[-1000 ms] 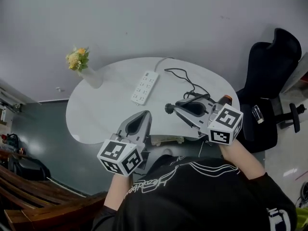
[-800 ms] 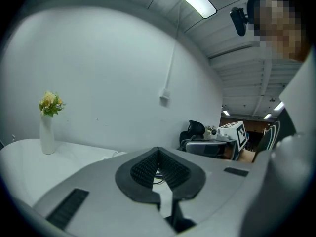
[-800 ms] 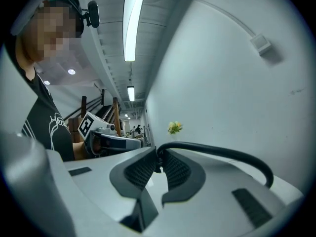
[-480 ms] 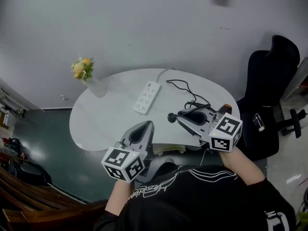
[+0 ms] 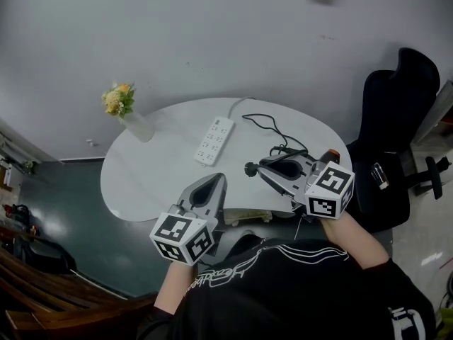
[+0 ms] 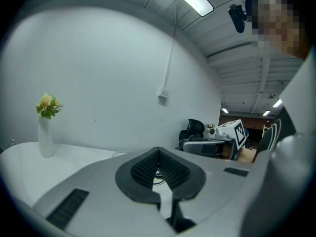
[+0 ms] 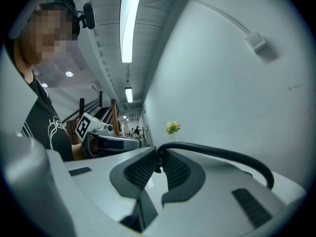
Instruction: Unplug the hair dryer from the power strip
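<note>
The white power strip lies at the back of the white table; no plug shows in its sockets. A black cord loops over the table to my right gripper. That gripper is shut on the cord's black plug, held in the air apart from the strip. In the right gripper view the pads pinch the plug and the cord arcs off to the right. My left gripper hovers near the table's front edge, shut and empty, its pads closed together. An orange-tipped object beside the right gripper is mostly hidden.
A white vase with yellow flowers stands at the table's left edge. The strip's white lead runs off the back. A black office chair stands to the right. A grey wall lies beyond the table.
Only the head view has shifted a little. Both grippers keep their places, and the right one still holds the plug.
</note>
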A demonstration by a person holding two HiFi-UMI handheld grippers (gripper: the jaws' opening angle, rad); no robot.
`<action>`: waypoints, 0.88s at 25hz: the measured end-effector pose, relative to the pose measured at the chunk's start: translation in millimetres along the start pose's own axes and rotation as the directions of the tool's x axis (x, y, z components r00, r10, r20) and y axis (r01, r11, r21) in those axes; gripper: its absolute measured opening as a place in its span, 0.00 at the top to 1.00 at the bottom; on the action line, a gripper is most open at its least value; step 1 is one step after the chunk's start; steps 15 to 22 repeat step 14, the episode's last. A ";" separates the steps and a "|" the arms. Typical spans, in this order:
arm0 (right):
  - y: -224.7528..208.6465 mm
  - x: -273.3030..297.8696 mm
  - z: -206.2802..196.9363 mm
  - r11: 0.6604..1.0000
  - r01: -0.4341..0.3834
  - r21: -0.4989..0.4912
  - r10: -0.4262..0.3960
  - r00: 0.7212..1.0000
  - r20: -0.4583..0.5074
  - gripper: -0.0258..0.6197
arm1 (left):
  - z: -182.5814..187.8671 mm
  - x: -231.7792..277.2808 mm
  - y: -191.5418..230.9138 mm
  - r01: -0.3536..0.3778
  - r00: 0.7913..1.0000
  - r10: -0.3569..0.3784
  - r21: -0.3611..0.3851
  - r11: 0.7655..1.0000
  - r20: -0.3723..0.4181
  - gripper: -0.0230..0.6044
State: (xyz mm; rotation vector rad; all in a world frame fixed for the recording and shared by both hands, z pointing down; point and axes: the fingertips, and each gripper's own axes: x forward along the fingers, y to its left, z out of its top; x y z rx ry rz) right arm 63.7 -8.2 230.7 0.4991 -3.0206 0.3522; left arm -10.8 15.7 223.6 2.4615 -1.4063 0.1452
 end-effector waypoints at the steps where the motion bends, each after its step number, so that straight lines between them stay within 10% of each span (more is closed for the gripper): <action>1: -0.1 0.0 0.1 1.000 0.002 -0.002 -0.002 1.000 0.000 0.92 | -0.1 0.4 0.2 0.001 1.000 -0.001 0.003 1.000 0.000 0.96; 22: -6.2 10.4 -9.9 1.000 0.016 -0.008 -0.016 1.000 -0.022 0.92 | -6.5 2.7 8.2 0.005 1.000 -0.004 0.044 0.999 -0.008 0.96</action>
